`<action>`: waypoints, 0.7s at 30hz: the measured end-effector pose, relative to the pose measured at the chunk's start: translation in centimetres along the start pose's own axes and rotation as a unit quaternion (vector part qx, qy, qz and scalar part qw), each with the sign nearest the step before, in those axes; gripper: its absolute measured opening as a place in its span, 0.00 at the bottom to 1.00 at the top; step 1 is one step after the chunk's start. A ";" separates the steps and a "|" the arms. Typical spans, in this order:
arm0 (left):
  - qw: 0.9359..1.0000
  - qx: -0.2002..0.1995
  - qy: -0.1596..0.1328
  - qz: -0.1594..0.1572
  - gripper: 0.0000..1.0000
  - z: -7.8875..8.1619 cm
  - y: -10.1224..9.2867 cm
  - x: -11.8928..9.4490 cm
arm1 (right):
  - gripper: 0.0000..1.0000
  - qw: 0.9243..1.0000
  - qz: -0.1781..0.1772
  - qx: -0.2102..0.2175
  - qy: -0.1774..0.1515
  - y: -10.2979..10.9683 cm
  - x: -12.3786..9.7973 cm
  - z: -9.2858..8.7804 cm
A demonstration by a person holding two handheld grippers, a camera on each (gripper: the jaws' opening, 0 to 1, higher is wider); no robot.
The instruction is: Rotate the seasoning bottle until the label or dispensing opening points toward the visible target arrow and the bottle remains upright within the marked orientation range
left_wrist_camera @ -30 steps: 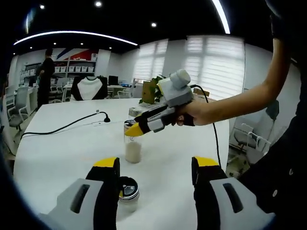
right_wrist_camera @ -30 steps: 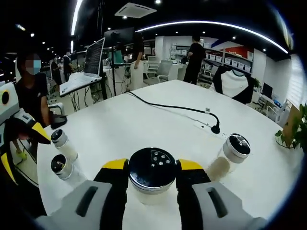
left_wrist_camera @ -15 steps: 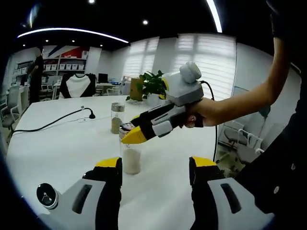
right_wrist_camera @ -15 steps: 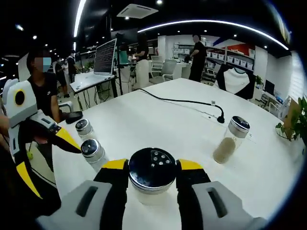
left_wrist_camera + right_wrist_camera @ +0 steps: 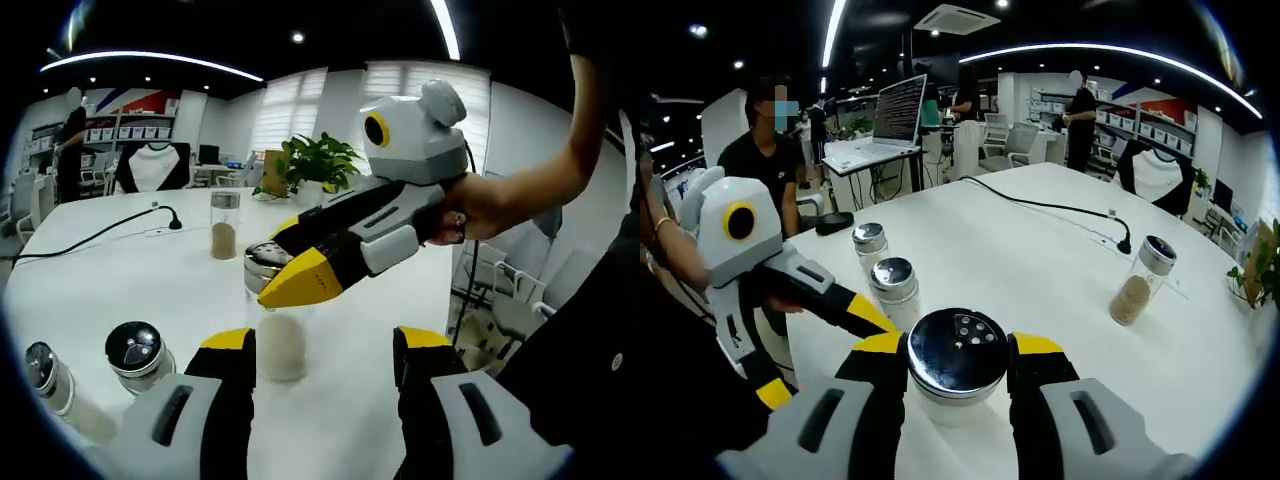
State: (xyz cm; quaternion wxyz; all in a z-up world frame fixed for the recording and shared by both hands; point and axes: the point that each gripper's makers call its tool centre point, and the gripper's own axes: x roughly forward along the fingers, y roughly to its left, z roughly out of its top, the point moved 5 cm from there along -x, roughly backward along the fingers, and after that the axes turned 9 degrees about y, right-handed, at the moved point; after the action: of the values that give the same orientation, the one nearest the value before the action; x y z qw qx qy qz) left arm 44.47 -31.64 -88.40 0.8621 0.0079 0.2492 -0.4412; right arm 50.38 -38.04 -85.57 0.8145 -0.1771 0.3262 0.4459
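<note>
- Because the task is a turn about the bottle's own axis, the right hand-held gripper (image 5: 958,352) takes the seasoning bottle (image 5: 958,362) at its cap, one yellow-tipped jaw pressed to each side — a grip that should let a wrist roll spin the bottle without tipping it.
- That bottle stands upright on the white desk (image 5: 1040,270) at the near edge; its dark shaker lid faces up, with the holes toward the far right of the lid, so the opening's heading can be read from above.
- From the left gripper view the same bottle (image 5: 280,330) shows pale powder inside, with the right hand-held gripper (image 5: 305,283) coming in over it from the right.
- The left hand-held gripper (image 5: 325,345) is spread and holds nothing — it hangs near, probably as a spare to steady the bottle if it leans.
- Two small shakers (image 5: 892,283) sit just beside each other to the left, and a glass jar (image 5: 1138,285) of tan grains stands well apart on the far right, past a black cable (image 5: 1060,208).
- I can't make out a target arrow.
</note>
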 end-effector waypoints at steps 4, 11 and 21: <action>1.000 0.007 0.009 0.002 0.58 -0.6 0.4 0.5 | 0.36 1.000 0.014 -0.017 0.002 0.8 -0.6 -0.6; 0.999 0.045 0.021 -0.014 0.58 -0.9 1.2 1.2 | 0.37 0.992 0.077 -0.104 0.002 2.1 -1.0 -1.2; 0.991 0.095 0.049 -0.075 0.54 -1.0 1.6 3.0 | 0.37 0.974 0.144 -0.174 0.016 2.0 -1.0 -1.3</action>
State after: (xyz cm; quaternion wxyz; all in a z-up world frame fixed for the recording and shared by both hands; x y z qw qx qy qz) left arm 46.77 -32.72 -90.89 0.8084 0.0925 0.2484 -0.5256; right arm 47.76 -38.32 -85.79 0.6932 -0.2743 0.2789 0.6054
